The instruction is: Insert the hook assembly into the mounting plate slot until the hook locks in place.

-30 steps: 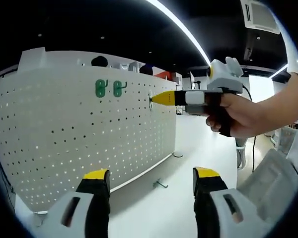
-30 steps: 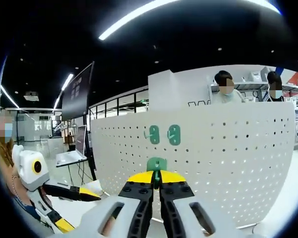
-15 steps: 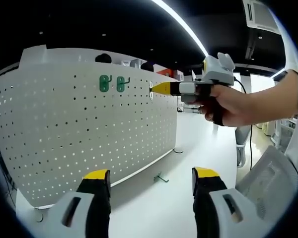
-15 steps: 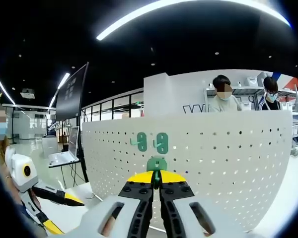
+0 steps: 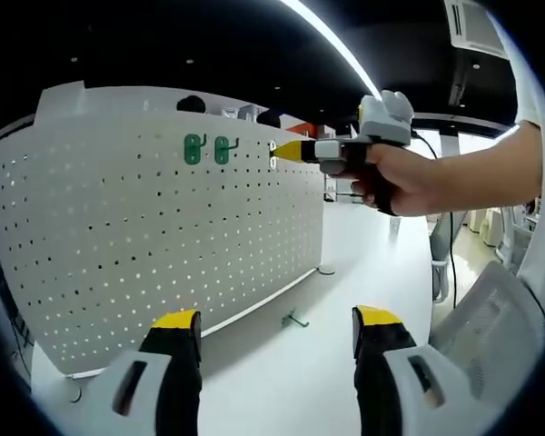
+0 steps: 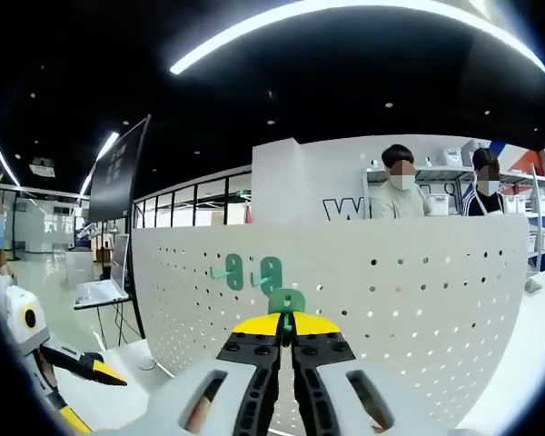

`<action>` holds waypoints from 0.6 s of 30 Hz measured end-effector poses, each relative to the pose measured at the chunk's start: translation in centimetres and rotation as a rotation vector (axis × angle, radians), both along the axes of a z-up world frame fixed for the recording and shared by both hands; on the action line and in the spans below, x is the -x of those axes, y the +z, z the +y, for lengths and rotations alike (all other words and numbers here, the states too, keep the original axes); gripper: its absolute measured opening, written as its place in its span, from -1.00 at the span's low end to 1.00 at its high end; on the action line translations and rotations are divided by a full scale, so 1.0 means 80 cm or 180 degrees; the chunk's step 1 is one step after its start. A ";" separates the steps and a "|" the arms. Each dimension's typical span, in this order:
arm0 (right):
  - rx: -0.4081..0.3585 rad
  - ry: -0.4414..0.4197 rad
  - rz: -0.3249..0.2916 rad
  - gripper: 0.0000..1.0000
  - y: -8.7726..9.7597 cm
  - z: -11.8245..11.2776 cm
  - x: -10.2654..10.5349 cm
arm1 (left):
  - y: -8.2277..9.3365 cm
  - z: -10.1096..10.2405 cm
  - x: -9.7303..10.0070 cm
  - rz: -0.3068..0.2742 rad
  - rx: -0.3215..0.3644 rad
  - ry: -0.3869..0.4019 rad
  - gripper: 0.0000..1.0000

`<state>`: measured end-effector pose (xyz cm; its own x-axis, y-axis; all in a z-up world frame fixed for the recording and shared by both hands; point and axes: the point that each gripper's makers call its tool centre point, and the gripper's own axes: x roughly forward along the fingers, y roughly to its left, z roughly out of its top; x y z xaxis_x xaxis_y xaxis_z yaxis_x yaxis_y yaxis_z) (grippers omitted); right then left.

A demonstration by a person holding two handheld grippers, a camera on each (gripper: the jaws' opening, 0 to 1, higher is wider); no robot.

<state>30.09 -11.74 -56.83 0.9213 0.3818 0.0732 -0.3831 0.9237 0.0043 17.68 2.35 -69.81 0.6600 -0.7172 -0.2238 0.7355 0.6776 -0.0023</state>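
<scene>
A white pegboard point(image 5: 145, 227) stands upright on the table, with two green hooks point(image 5: 207, 148) hung near its top edge. My right gripper point(image 5: 280, 152), held in a person's hand, has its yellow tips up at the board's top right part. In the right gripper view that gripper point(image 6: 287, 325) is shut on a green hook point(image 6: 287, 302), held in front of the pegboard point(image 6: 418, 291), just below and right of the two mounted hooks point(image 6: 254, 271). My left gripper point(image 5: 277, 331) stands open low over the table, its jaws apart with nothing between them.
A small metal hook point(image 5: 294, 318) lies on the white table point(image 5: 282, 372) near the board's foot. A grey seat or bin point(image 5: 495, 318) is at the right. Two people point(image 6: 436, 182) stand behind the board. The left gripper point(image 6: 45, 350) shows at the lower left of the right gripper view.
My right gripper has risen with the green hook toward the board's top, level with the two mounted hooks. The left gripper has stayed open and nearly still.
</scene>
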 end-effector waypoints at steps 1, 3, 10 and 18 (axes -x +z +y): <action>-0.0002 -0.0012 -0.0007 -0.99 0.001 -0.001 -0.002 | 0.000 0.001 0.000 0.0004 -0.0001 0.0007 0.39; 0.0011 -0.0023 -0.0014 -0.99 0.003 -0.002 -0.005 | -0.001 0.004 0.001 0.0007 0.0006 0.0026 0.39; 0.0035 -0.0062 -0.0050 -0.99 0.007 -0.003 -0.016 | -0.003 0.010 0.002 0.0013 -0.0009 0.0058 0.38; 0.0095 -0.0107 -0.0125 -0.99 0.014 -0.005 -0.029 | -0.007 0.016 0.006 0.0045 -0.0027 0.0087 0.38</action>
<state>32.38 -12.14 -55.72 0.9304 0.3531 0.0985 -0.3511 0.9356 -0.0380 17.23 3.63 -70.33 0.6760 -0.6970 -0.2392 0.7166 0.6975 -0.0069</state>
